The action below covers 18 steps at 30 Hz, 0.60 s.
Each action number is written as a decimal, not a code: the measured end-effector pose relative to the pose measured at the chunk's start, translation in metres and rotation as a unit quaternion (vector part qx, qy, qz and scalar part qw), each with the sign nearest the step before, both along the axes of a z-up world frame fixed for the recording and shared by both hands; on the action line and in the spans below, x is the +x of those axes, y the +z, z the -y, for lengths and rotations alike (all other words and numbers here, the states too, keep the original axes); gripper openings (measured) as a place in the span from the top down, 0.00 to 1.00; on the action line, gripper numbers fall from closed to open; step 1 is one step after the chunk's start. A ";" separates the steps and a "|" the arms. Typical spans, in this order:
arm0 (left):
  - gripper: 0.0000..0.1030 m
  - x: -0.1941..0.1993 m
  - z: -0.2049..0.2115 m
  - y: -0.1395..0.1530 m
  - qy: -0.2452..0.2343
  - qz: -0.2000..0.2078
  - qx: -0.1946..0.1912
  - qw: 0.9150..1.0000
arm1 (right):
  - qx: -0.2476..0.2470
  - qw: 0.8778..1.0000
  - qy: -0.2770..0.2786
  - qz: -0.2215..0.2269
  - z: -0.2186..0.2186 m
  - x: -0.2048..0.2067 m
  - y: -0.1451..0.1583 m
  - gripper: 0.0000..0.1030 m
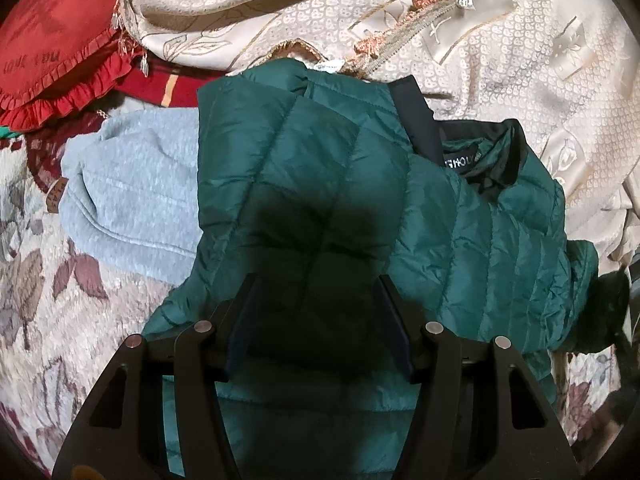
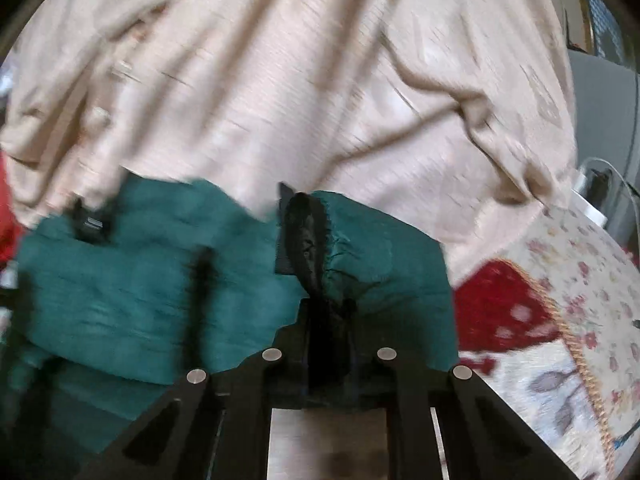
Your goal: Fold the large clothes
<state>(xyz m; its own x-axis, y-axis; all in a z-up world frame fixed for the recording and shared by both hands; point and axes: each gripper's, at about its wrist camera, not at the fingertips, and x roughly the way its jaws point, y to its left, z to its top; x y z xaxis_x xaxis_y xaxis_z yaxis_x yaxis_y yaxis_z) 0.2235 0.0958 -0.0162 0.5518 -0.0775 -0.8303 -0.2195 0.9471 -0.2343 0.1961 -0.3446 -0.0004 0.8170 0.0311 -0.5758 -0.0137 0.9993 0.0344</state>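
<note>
The left claw (image 1: 316, 292) hangs released above the green jacket (image 1: 320, 168); the right claw (image 2: 328, 312) grasps its black-lined sleeve cuff (image 2: 306, 236).

Open floral bedspread (image 1: 48, 288) along the left edge; blocked toward the head by red pillow (image 1: 52, 40) and bunched beige cover (image 1: 460, 72); grey sweatshirt (image 1: 132, 196) beside green puffer jacket (image 1: 320, 184).

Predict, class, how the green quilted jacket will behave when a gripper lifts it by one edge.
The green quilted jacket will probably flop and drape, since it lies crumpled. Its shiny shell looks slippery. Its puffy quilting suggests it is light for its bulk.
</note>
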 end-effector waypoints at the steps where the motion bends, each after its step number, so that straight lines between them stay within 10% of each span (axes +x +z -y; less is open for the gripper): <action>1: 0.44 -0.001 0.000 -0.001 0.000 -0.002 -0.002 1.000 | 0.010 1.000 0.013 0.006 -0.016 -0.003 0.005 0.87; 10: 0.44 -0.001 -0.012 0.001 0.015 -0.002 -0.019 1.000 | 0.097 0.984 0.150 -0.006 -0.179 0.019 -0.014 0.87; 15: 0.44 0.003 -0.021 0.004 0.023 0.001 -0.024 0.999 | -0.022 0.995 0.092 0.012 -0.199 0.011 -0.012 0.83; 17: 0.44 0.003 -0.024 0.005 0.029 0.003 -0.030 0.999 | -0.099 0.994 0.045 0.028 -0.178 0.008 -0.007 0.40; 18: 0.44 0.003 -0.025 0.005 0.030 0.001 -0.034 0.999 | -0.143 0.989 0.005 0.040 -0.164 0.005 -0.005 0.01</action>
